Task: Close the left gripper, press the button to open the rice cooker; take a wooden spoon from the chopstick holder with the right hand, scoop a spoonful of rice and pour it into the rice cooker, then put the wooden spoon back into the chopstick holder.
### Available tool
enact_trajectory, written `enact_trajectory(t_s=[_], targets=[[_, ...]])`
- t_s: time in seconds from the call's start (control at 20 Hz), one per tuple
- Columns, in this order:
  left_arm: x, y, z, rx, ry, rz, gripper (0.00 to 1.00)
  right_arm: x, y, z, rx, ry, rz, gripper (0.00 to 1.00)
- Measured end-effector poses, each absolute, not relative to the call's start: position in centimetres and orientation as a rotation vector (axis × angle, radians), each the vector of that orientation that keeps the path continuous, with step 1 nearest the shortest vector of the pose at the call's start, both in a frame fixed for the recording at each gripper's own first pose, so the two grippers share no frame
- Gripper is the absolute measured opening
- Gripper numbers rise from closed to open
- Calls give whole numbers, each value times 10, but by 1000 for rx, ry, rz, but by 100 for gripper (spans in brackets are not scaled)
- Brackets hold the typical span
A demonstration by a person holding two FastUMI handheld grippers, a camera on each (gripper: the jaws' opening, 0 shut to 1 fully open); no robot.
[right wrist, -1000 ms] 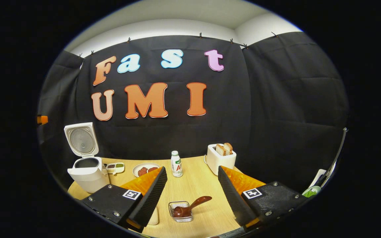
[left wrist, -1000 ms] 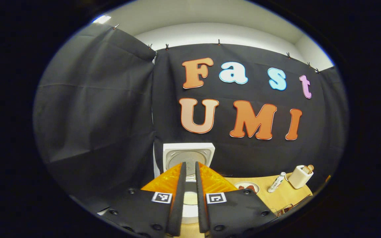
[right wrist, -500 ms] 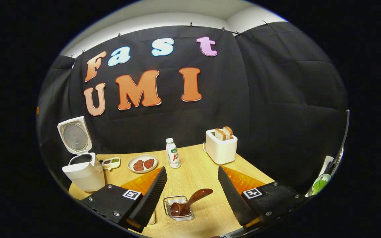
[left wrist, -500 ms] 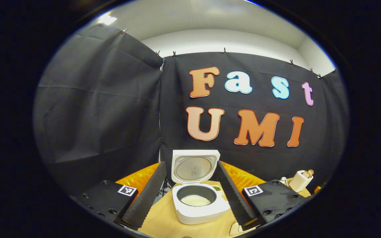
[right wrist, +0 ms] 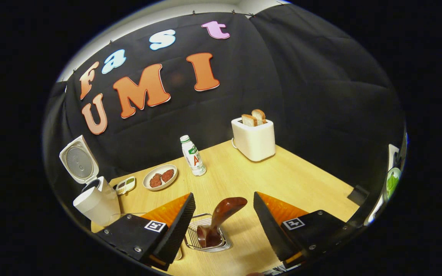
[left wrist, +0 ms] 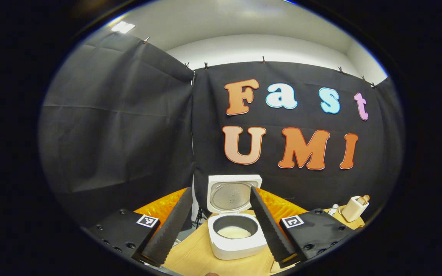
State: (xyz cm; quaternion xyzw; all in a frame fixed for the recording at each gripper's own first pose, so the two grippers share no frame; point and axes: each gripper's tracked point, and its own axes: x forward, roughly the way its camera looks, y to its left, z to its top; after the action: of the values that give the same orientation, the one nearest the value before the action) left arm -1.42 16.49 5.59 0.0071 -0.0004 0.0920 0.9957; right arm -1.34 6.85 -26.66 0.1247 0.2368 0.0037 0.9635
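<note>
The rice cooker [left wrist: 236,234] is seen lid-up between the wide-open, empty left hand-held gripper [left wrist: 221,230], while the wooden spoon [right wrist: 221,216] – handle tilted up-right in the chopstick holder [right wrist: 207,239] – is framed by the open, empty right hand-held gripper [right wrist: 223,220].

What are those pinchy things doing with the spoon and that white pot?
A person is working two sets of tongs at a table. The rice cooker stands with its lid flipped up, some rice in the pot, and the left tongs sit open in front of it. The right tongs are open too, one finger on each side of the wooden spoon, which stands tilted in the wire chopstick holder. Nothing is gripped yet, so grabbing the spoon probably comes next.
</note>
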Motion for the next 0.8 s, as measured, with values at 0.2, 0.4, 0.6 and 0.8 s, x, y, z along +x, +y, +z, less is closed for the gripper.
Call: enact_trajectory(t_s=[0.2, 0.4, 0.6, 0.8], targets=[[-16, 173, 47, 18, 27, 212, 100, -13, 85, -299, 348, 570, 41, 95], [-18, 175, 44, 38, 38, 226, 100, -8, 101, -309, 419, 597, 66, 78], [-19, 181, 38, 41, 51, 237, 100, -3, 101, -316, 465, 622, 48, 39], [-20, 185, 35, 38, 57, 245, 100, -2, 100, -309, 465, 605, 19, 11]])
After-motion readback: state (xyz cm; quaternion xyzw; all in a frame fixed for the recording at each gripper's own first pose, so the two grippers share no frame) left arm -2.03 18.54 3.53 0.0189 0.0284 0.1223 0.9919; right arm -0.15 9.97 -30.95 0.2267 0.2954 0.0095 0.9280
